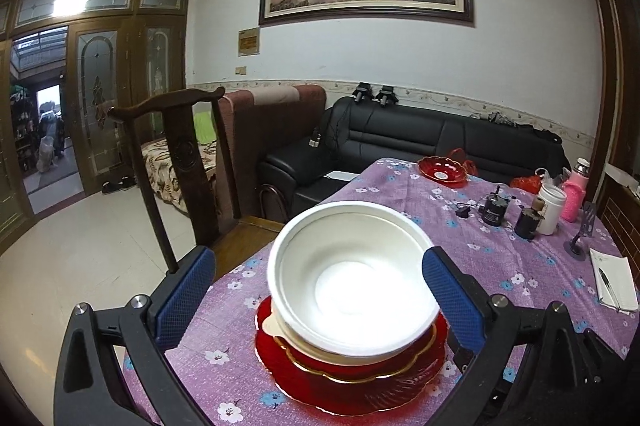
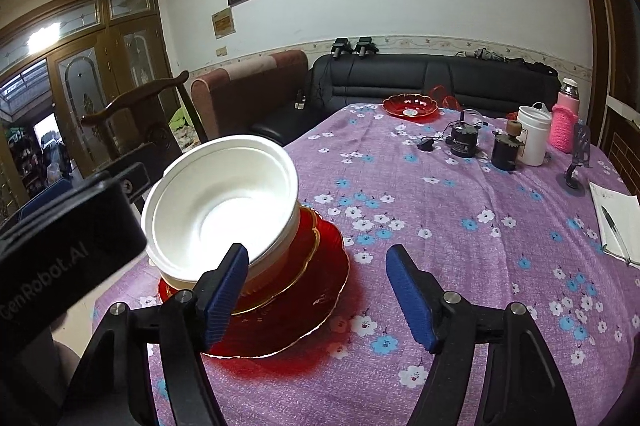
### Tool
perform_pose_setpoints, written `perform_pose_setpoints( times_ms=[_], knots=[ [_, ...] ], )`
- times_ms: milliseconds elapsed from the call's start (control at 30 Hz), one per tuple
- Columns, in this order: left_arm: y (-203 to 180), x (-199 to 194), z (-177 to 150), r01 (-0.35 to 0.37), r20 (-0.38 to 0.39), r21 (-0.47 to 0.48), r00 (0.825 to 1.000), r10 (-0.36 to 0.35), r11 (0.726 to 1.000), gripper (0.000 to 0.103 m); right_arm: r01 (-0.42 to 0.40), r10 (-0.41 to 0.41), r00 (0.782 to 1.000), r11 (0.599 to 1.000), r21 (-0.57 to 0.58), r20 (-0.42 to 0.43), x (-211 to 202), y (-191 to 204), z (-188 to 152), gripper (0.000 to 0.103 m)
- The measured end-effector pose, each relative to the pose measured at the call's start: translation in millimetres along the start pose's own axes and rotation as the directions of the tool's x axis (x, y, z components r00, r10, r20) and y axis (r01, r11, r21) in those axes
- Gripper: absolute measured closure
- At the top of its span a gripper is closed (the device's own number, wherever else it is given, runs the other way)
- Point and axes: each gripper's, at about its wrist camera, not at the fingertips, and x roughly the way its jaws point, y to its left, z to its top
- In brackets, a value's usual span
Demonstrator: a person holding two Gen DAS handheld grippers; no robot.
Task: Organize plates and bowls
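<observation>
A white bowl [image 1: 352, 278] sits in a cream bowl [image 1: 340, 356], on a gold-rimmed red plate [image 1: 360, 374] and a larger red plate [image 1: 320, 398], near the table's near left corner. My left gripper [image 1: 320, 292] is open wide, one blue pad on each side of the white bowl; the left pad stands clear of it. My right gripper [image 2: 320, 292] is open to the right of the stack. Its left finger [image 2: 226, 286] is in front of the white bowl [image 2: 224, 210], and only the red plate's [image 2: 304, 310] edge and cloth lie between the fingers. Another red bowl [image 2: 410, 108] sits at the far end.
The table [image 2: 440, 226] has a purple flowered cloth. Dark jars [image 2: 504, 150], a white cup [image 2: 534, 136] and a pink bottle [image 2: 566, 118] stand at the far right, a notebook with pen [image 2: 618, 226] at the right edge. A wooden chair [image 1: 188, 166] stands left, a black sofa [image 1: 400, 142] behind.
</observation>
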Motion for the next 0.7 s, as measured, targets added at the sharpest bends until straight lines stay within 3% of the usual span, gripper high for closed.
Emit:
perform_pose_setpoints(
  times_ms=[167, 467, 700],
  knots=[
    [2, 7, -3, -0.028, -0.019, 0.003, 0.999, 0.028, 1.0, 0.0, 0.0, 0.0, 1.0, 1.0, -0.009, -0.009, 4, 7, -1, 0.027],
    [15, 19, -7, 0.031, -0.08, -0.023, 0.996, -0.033, 0.999, 0.0, -0.001, 0.0, 1.0, 0.998, -0.058, -0.021, 12, 24, -2, 0.027],
    [29, 41, -13, 0.082, -0.182, -0.085, 0.978, -0.097, 0.993, 0.0, -0.004, 0.0, 0.999, 0.997, -0.083, -0.038, 21, 36, -2, 0.027]
  ],
)
